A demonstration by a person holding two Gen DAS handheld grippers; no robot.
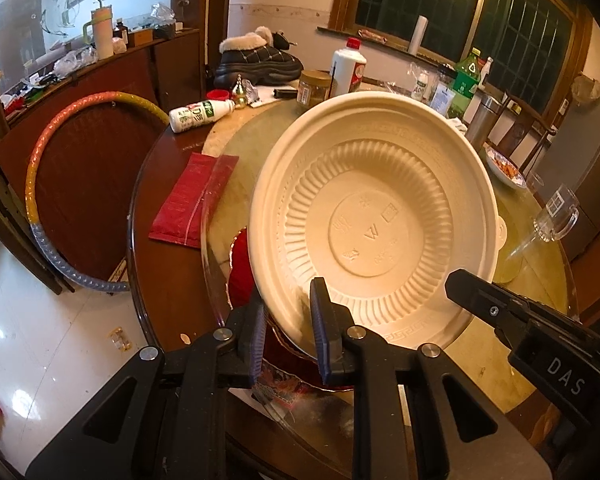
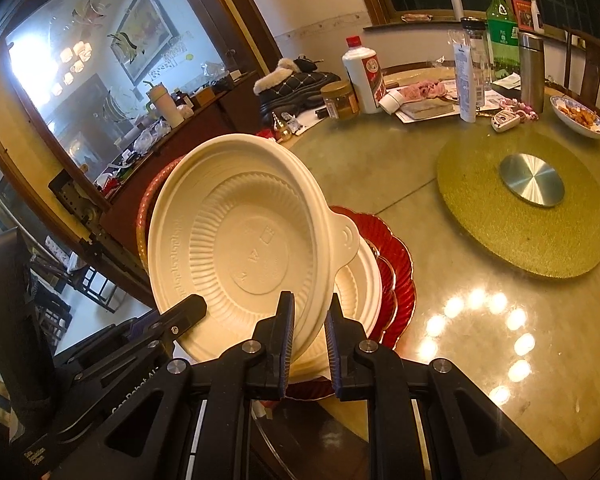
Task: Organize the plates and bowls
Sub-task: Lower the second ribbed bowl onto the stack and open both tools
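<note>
Holding the cream bowl (image 1: 374,216) up on its edge, both grippers have it by the near rim. The left gripper (image 1: 288,320) has its jaws almost shut, with the rim pinched between the blue pads. The right gripper (image 2: 310,340) is the same, nearly closed on the rim a little way along.

I think the bowl is mid-carry, tipped so its bottom faces the cameras. The next move needs both hands to lower it together so it does not twist or slip.

Just past the right jaws, the right view shows a second cream bowl (image 2: 364,280) sitting on a red plate (image 2: 396,280). The left view shows only a bit of that plate under its jaws. Farther off, the left view alone shows a red packet (image 1: 192,196); the right view alone shows a round gold mat (image 2: 520,204).
</note>
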